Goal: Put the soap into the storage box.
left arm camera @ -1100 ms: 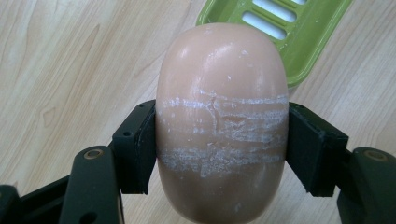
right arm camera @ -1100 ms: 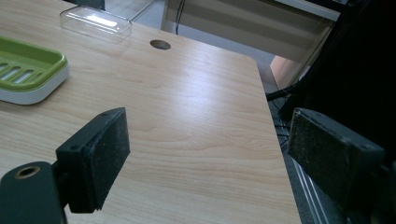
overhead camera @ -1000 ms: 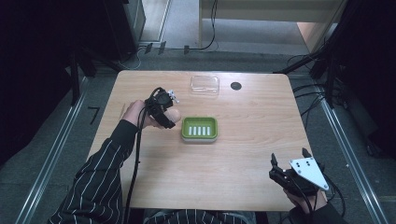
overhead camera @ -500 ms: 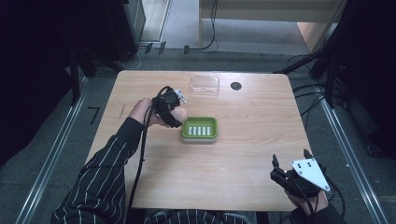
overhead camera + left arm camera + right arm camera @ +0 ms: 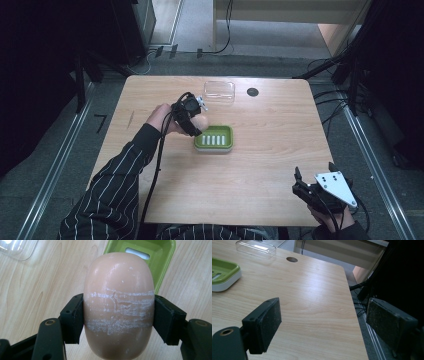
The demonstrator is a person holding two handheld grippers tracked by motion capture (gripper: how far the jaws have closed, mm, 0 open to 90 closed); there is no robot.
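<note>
Peach-coloured and smooth, an oval bar of soap [image 5: 118,305] sits clamped between the two black jaws of the left gripper [image 5: 118,315], which press against its sides across a band of whitish scuff marks. From the high view, the left gripper [image 5: 189,116] is held above the pale wooden table [image 5: 260,150], just at the left edge of a green rectangular soap dish [image 5: 214,138] with white slots in its floor, the soap [image 5: 201,121] protruding toward the dish. In the left gripper view the green dish [image 5: 165,255] lies beyond and under the far end of the soap, one white slot visible in it; whether the soap touches the dish cannot be told. A clear plastic rectangular lid [image 5: 219,92] rests near the far edge of the table, well apart from the dish, with a small dark round hole [image 5: 253,92] in the tabletop beside it. A person's left arm in a dark sleeve with thin white stripes [image 5: 115,185] reaches in from the bottom, a black cable [image 5: 156,165] trailing along it. At the near right corner of the table, the right gripper [image 5: 300,186], topped by a grey three-cornered plate [image 5: 335,186], is held low with its jaws spread wide and nothing between them; the right gripper view shows the two black padded jaws far apart over bare wood at the table's edge.
</note>
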